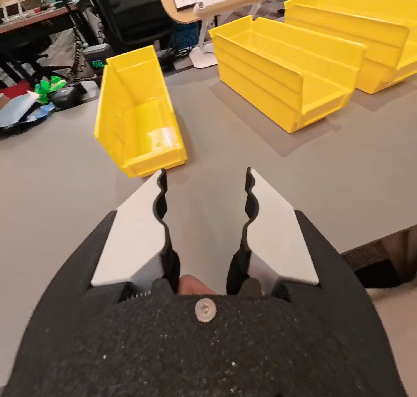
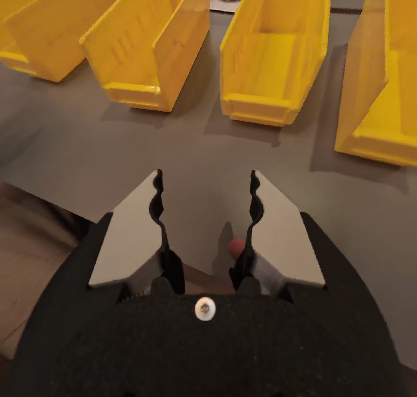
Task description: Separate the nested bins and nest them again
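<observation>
Left gripper (image 1: 205, 171) spread wide, holding nothing, low over the grey table (image 1: 225, 160). A single yellow bin (image 1: 140, 115) stands just ahead of its left finger, apart from it. To the right, a nested stack (image 1: 284, 74), with more bins (image 1: 365, 36) behind. Right gripper (image 2: 205, 172) likewise spread and empty, above the table edge. 4 yellow bins in a row ahead of it; the nearest middle bin (image 2: 270, 70) well apart from the fingertips.

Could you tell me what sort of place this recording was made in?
Probably an office or lab workspace: yellow bins stand on a plain grey table, and behind it are a cluttered desk, a dark office chair and cables on the floor.
</observation>
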`<state>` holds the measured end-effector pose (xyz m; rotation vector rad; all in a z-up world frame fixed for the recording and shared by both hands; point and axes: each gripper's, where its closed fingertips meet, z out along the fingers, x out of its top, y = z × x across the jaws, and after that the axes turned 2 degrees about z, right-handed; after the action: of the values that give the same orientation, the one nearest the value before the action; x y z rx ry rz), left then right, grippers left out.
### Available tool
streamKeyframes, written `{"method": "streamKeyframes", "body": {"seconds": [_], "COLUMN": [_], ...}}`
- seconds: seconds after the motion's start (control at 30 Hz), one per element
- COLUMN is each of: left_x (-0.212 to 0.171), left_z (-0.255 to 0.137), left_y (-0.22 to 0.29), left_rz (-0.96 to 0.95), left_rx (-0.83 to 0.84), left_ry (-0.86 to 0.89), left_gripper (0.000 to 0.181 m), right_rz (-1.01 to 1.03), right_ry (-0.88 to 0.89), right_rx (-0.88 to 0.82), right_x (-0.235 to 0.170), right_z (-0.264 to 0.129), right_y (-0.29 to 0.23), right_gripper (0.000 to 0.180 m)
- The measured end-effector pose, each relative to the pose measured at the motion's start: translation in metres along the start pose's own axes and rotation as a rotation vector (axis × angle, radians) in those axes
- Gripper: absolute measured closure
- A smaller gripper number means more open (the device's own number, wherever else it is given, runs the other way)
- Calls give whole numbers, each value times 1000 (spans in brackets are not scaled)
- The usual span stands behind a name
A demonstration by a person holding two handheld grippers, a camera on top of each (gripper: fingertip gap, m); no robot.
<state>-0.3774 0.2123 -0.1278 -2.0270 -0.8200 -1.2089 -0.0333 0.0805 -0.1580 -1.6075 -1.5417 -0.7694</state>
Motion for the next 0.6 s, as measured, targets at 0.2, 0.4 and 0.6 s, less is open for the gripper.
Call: {"method": "streamKeyframes", "body": {"seconds": [0.2,0.4,0.6], "left_x": [-6,-23,-26], "left_z": [6,7,9], "left_y": [18,5,-1], "left_rz": [-56,-54,-105], "left_rx": [-57,-16,-22], "left_ry": [-50,-107,-109], "left_gripper": [115,121,129], "right_rz": [-11,43,6], "right_ry": [-34,36,21], "right_rx": [7,24,54], "right_x": [-10,3,0], "right_z": [4,-2,8], "right_y": [7,5,-8], "right_gripper": [103,107,107]}}
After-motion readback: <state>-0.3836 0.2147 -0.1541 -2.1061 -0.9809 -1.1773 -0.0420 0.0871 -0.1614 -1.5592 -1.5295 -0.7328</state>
